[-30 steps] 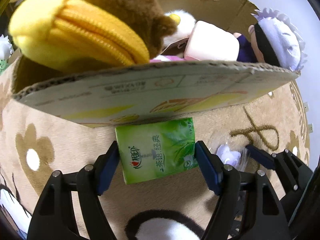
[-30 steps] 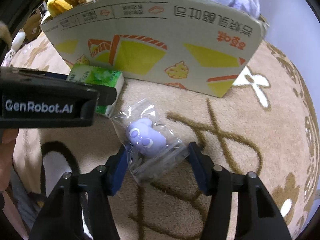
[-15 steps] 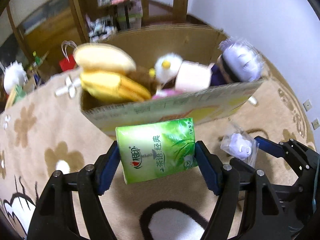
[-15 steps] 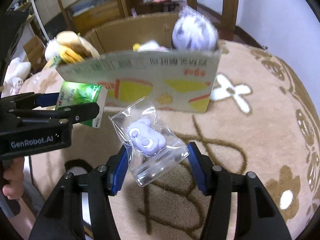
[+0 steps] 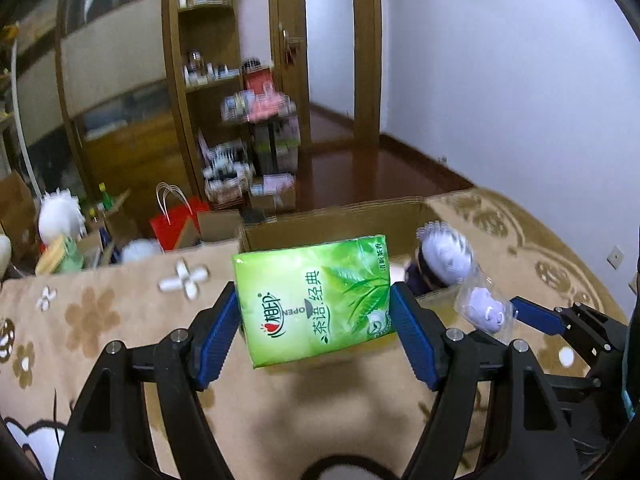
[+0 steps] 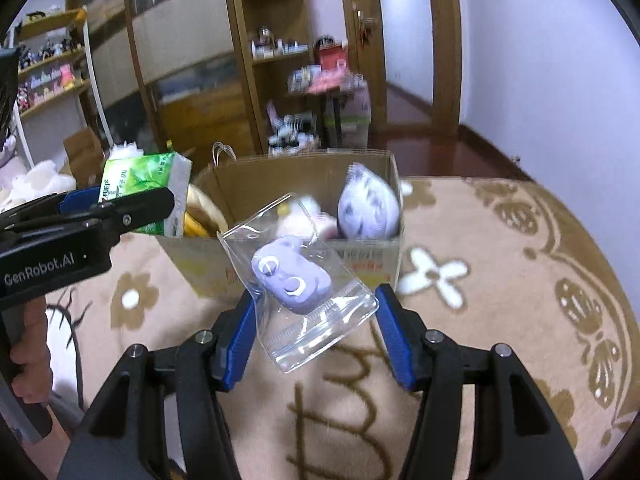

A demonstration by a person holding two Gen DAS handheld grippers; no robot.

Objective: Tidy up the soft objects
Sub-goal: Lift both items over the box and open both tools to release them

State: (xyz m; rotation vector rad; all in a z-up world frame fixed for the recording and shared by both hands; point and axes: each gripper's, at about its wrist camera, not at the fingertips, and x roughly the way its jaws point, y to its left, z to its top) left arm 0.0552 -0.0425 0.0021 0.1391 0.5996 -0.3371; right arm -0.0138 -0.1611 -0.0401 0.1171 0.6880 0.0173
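1. Because it is the biggest thing here, the open brown cardboard box [image 6: 304,184] on the beige flower-patterned carpet [image 6: 500,280] comes first: it stands beyond both grippers, already holding soft toys, among them a round white-and-lilac plush doll [image 6: 368,206]. Its thin walls would likely flex if bumped.
2. Held above the carpet, short of the box, the green plastic-wrapped tissue pack [image 5: 314,300] is pinched across its width between the blue pads of the left gripper [image 5: 314,332]. It should be light and squashy, with a slick wrapper, so a hold across the broad middle seems safest.
3. Smallest is the clear zip bag with a lilac squishy toy [image 6: 296,280] inside, clamped at its edges by the right gripper [image 6: 312,328], also in the air before the box. The film looks slippery and floppy; squeezing the toy itself would probably hold better than gripping loose plastic.
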